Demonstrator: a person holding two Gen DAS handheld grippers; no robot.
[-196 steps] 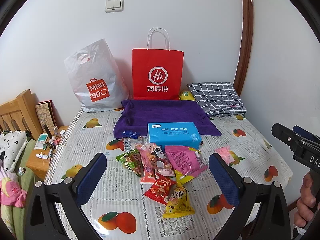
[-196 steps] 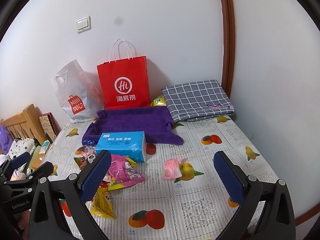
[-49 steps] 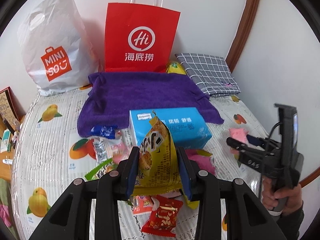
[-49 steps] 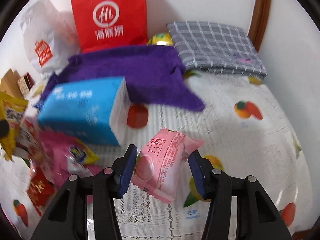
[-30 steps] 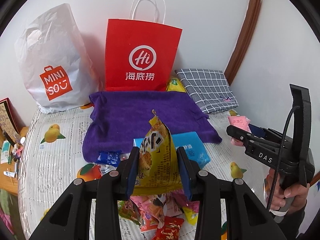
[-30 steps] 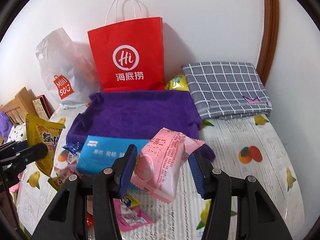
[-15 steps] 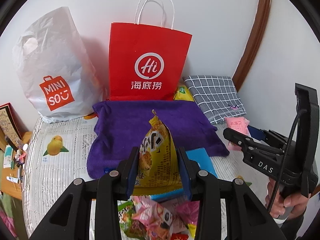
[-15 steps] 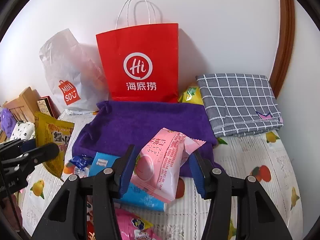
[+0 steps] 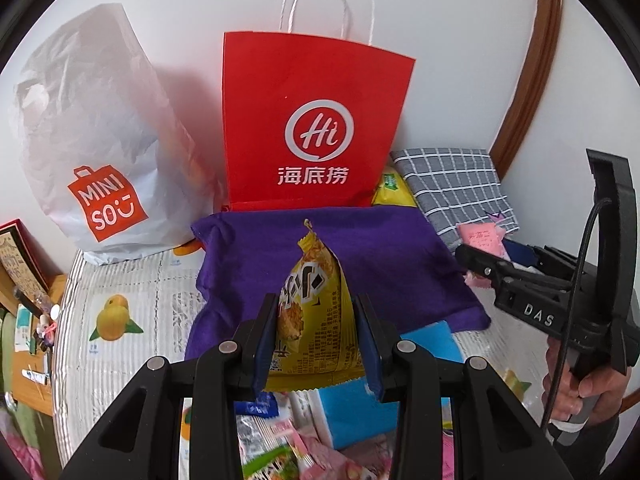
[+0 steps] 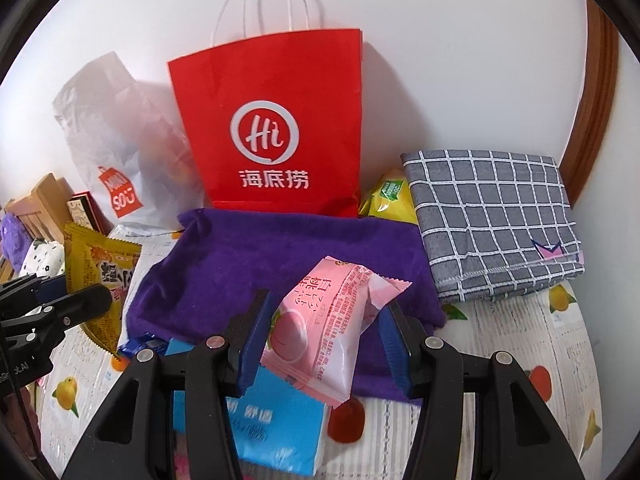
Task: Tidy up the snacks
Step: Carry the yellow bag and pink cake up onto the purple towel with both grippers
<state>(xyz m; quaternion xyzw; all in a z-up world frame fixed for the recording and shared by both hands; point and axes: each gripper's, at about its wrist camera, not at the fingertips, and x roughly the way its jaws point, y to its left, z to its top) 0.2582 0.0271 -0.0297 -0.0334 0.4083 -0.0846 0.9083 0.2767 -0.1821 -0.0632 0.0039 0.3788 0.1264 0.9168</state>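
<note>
My left gripper (image 9: 316,340) is shut on a yellow snack packet (image 9: 314,312) and holds it upright above the purple towel (image 9: 360,252). My right gripper (image 10: 324,344) is shut on a pink peach snack packet (image 10: 328,320), tilted, over the towel's near edge (image 10: 248,272). The right gripper (image 9: 500,264) also shows at the right of the left wrist view, the left one (image 10: 68,304) at the left of the right wrist view. A red paper bag (image 9: 312,128) stands behind the towel. Loose snacks (image 9: 280,448) lie below.
A white Miniso plastic bag (image 9: 92,152) stands left of the red bag. A blue tissue box (image 10: 272,424) lies in front of the towel. A folded grey checked cloth (image 10: 492,216) lies at the right. A yellow packet (image 10: 388,196) sits behind the towel. A bedside stand (image 9: 28,340) is at left.
Both grippers have moved forward and closer to the red bag and towel, each still holding its packet. The snack pile has dropped lower in view.
</note>
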